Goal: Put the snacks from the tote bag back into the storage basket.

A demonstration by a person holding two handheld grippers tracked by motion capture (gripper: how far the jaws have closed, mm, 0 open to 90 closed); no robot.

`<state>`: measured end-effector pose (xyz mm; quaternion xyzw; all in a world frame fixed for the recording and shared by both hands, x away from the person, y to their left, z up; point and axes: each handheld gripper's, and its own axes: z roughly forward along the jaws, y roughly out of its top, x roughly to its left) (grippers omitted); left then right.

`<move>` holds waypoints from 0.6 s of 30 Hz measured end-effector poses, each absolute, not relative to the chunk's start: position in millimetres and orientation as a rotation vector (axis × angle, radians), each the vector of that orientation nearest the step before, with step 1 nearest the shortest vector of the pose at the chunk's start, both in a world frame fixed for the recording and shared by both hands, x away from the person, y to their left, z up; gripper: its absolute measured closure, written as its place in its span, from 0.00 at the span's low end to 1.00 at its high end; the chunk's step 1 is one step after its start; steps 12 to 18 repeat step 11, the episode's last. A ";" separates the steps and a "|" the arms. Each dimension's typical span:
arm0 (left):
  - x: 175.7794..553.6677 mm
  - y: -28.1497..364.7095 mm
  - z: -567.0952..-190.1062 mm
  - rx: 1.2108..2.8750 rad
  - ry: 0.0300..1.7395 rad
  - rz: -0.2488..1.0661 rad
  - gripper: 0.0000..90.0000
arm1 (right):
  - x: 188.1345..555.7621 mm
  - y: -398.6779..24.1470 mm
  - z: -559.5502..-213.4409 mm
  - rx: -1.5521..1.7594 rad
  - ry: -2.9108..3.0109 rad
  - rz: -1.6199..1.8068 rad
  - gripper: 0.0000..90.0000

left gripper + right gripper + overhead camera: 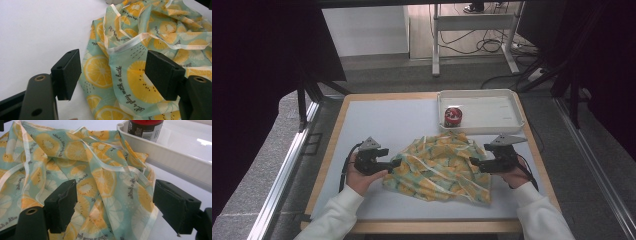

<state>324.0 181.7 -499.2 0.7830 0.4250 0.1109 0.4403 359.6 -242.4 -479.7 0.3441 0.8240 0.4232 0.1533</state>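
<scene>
High view: crumpled lemon-print cloth [439,167] between left gripper [393,163] and right gripper [476,162], both fingers apart.

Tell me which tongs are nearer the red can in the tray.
Right. The right tongs sit at the lemon-print cloth's right edge, just below the white tray holding the red can. The left tongs are at the cloth's far left edge.

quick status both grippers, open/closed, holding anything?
Left gripper: open, jaws either side of the cloth edge, not clamped.
Right gripper: open, jaws over the cloth, holding nothing.
</scene>
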 end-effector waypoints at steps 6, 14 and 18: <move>323.9 181.9 -499.1 1.944 1.056 0.277 0.33 | 360.1 -244.2 -479.2 0.992 2.353 1.224 0.22; 324.3 182.3 -498.7 1.945 1.052 0.281 0.33 | 360.4 -247.9 -476.5 0.997 2.330 1.237 0.22; 324.3 182.3 -498.7 1.945 1.052 0.281 0.33 | 360.4 -247.9 -476.5 0.997 2.330 1.237 0.22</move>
